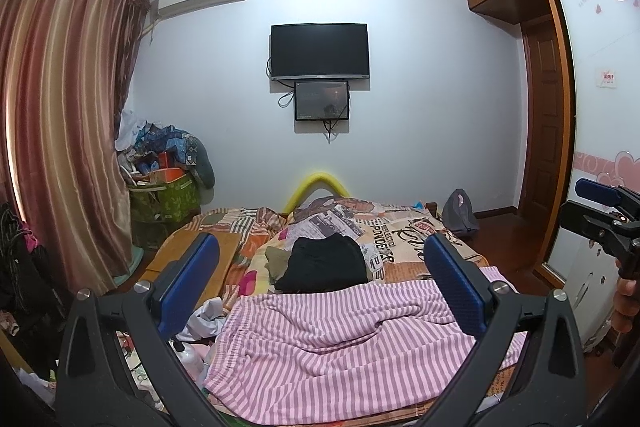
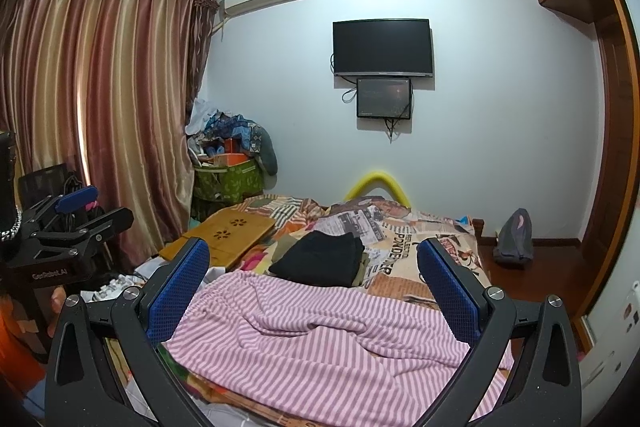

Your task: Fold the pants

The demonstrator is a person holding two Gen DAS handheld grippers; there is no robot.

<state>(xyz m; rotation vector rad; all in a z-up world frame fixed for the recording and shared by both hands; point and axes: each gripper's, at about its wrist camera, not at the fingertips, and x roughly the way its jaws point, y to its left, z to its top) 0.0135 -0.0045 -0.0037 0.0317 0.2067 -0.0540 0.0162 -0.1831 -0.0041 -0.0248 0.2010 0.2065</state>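
The left gripper (image 1: 320,283), black plastic arms w/ blue textured pads, stands spread wide and holds nothing; it hangs above the pink-and-white striped knit pants (image 1: 352,343), not touching them; the right gripper (image 2: 314,285), same build, is likewise wide apart and empty, also over the cloth. The striped pants lie rumpled across the near end of the bed (image 2: 436,247), soft ridges and a gathered elastic waistband toward the left side; the bed's cover is a patchwork-print quilt w/ newspaper-style lettering. Just beyond the pants sits a folded stack of dark clothes (image 1: 324,263) (black fabric on top, an olive piece beneath), flat and squared. Left of the stack, a flat light-wood board w/ flower-shaped cut-outs (image 2: 228,231) rests on the bed edge. A yellow foam arch (image 1: 318,183) curves at the bed's far end. On the pale wall hangs a black flat-screen TV (image 1: 319,51) w/ a smaller dark screen (image 1: 322,101) right below it; glossy striped brown curtains (image 2: 100,99) hang in long vertical folds at left.
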